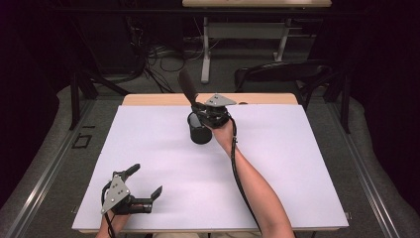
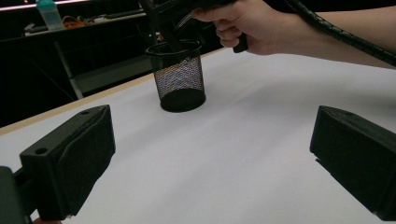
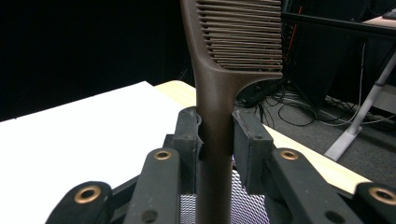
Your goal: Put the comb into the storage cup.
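Toward the far edge of the white surface (image 1: 277, 163), about midway along it, a black mesh cup (image 1: 200, 130) stands upright, and the right gripper (image 1: 210, 113) hangs directly over it in the person's right hand (image 2: 247, 25). In the right gripper view its jaws are clamped on the handle of a dark brown comb (image 3: 219, 93), one pad pressing each side of the handle, with the toothed head rising above them and the lower handle running down toward the mesh seen just beneath. From the high view the comb leans up and away toward the far-left, its head above the far edge of the surface. The left gripper view shows a dark shaft reaching down inside the cup's rim; whether it touches the bottom cannot be made out. Near the near-left corner of the surface, the left gripper (image 1: 143, 184) rests low in the person's left hand, well apart from the cup, its jaws spread wide with nothing between them and bare white surface showing in the gap.
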Motion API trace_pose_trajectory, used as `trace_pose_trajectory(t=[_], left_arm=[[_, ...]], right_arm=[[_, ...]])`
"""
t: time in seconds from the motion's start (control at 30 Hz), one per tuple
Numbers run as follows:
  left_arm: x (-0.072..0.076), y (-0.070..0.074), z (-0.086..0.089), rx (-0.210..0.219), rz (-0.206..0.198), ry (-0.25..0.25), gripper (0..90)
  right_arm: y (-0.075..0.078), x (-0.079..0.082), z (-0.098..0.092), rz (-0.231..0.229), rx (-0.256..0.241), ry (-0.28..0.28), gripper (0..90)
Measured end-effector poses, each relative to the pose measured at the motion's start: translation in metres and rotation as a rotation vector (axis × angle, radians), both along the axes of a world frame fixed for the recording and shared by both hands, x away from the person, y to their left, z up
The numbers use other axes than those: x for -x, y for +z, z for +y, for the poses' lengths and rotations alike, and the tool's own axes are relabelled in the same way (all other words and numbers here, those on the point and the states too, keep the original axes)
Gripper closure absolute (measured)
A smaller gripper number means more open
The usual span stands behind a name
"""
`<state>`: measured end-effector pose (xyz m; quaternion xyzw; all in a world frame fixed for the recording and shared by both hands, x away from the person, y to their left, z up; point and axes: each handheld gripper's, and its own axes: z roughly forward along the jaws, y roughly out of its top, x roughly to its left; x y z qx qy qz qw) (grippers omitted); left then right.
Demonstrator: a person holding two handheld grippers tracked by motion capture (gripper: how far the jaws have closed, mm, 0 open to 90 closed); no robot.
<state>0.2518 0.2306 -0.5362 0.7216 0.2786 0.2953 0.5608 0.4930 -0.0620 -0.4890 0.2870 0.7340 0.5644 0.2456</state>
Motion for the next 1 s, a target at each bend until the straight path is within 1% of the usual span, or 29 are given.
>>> trace_pose_trajectory(t=[0.17,0.27,0.6,1.0], left_arm=[[0.0002,0.0002,0.0005,0.001,-0.002,0.001,0.0],[0.0000,0.0000,0.0006,0.000,0.000,0.001,0.0],[0.0001,0.0000,0.0002,-0.001,-0.001,0.002,0.0],[0.0001,0.0000,0.0001,0.000,-0.001,0.002,0.0]], right_arm=[[-0.0041,0.0005,0.0007,0.004,0.015,0.004,72.6],[-0.0054,0.0002,-0.0001,0.011,0.010,0.000,72.6],[-0.0082,0.0004,-0.0018,0.022,0.029,0.000,72.5],[-0.0095,0.0005,-0.0027,0.028,0.029,-0.003,72.5]])
